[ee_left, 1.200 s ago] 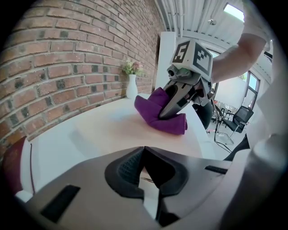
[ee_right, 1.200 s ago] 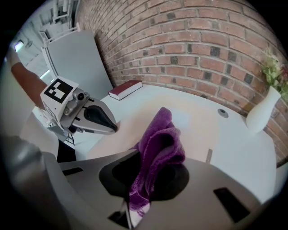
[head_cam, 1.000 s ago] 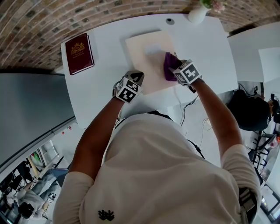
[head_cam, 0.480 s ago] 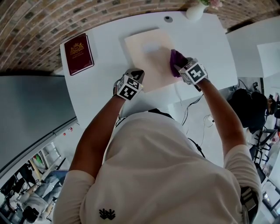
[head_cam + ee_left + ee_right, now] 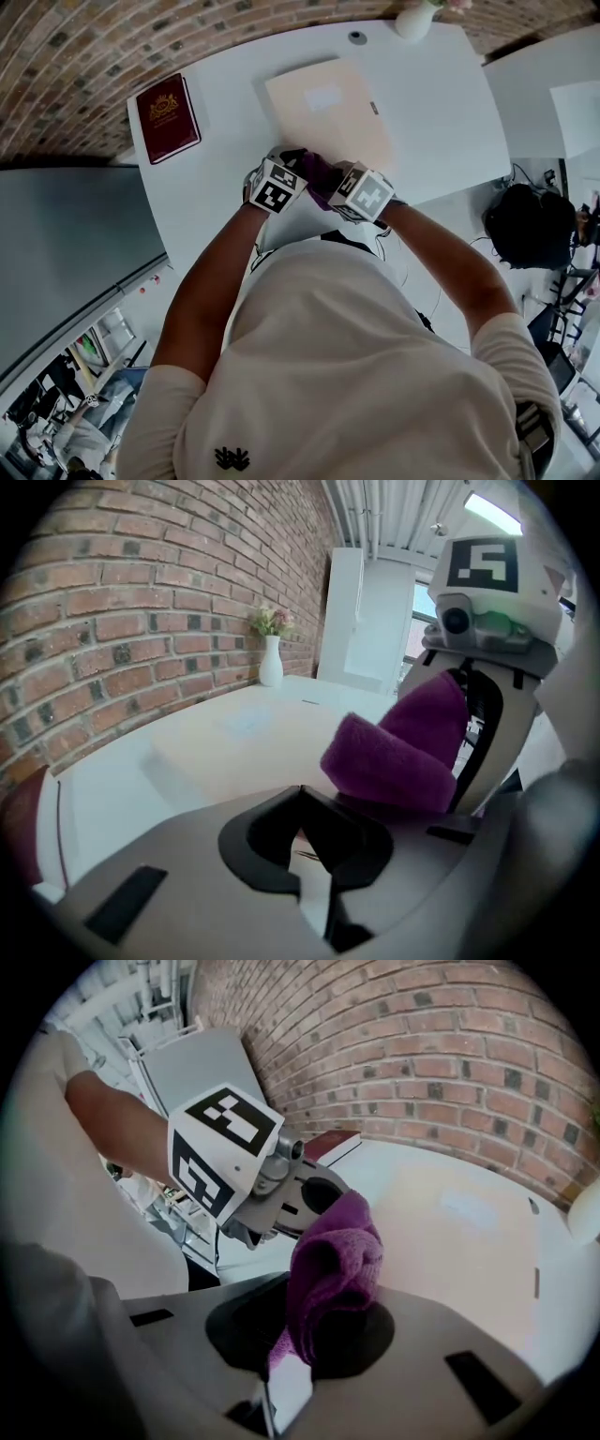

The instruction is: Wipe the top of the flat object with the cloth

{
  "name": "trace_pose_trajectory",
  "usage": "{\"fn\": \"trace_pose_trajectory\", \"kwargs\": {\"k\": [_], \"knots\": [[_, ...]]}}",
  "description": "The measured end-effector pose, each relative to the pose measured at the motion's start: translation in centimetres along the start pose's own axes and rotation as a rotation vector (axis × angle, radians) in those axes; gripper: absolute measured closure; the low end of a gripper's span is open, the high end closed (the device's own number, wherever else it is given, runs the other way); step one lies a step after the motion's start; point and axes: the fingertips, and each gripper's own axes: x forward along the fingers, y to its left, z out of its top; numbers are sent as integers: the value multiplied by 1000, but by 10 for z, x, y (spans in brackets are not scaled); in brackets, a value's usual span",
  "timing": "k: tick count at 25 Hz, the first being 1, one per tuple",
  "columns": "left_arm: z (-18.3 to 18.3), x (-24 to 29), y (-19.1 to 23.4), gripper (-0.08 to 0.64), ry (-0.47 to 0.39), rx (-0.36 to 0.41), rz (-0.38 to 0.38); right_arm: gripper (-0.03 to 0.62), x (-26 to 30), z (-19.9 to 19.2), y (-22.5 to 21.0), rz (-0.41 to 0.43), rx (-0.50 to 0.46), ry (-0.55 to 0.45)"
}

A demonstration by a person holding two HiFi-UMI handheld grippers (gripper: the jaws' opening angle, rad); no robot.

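Note:
The flat object (image 5: 328, 103) is a cream board lying on the white table (image 5: 441, 103); its top is uncovered in the head view. My right gripper (image 5: 330, 186) is shut on a bunched purple cloth (image 5: 314, 172) and sits at the board's near edge. In the right gripper view the purple cloth (image 5: 333, 1260) bulges out of that gripper's (image 5: 309, 1335) jaws. My left gripper (image 5: 289, 161) is shut with nothing in it, its tips at the board's near-left corner, close beside the cloth. In the left gripper view the cloth (image 5: 398, 747) hangs just right of my left gripper (image 5: 300, 794).
A maroon book (image 5: 164, 114) lies at the table's left end. A white vase (image 5: 412, 19) with flowers and a small round disc (image 5: 357, 37) stand at the far edge. A brick wall (image 5: 141, 602) runs behind the table. The near table edge is right under both grippers.
My right gripper has pulled the cloth from the board's right side back to its near edge, next to the left gripper. The left gripper has stayed put.

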Motion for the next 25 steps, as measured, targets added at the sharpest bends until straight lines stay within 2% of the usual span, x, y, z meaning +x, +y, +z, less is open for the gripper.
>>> {"fn": "trace_pose_trajectory", "kwargs": {"k": [4,9,16,25], "knots": [[0,-1,-1,535,6,4,4,515,6,-10,-3,14,27,5],[0,2,-2,535,13,12,1,515,-16,-38,-44,-59,68,26],[7,0,-3,535,28,33,1,514,-53,-76,-86,-113,144,15],[10,4,-5,535,60,35,-1,514,-97,-119,-131,-156,174,27]]}}
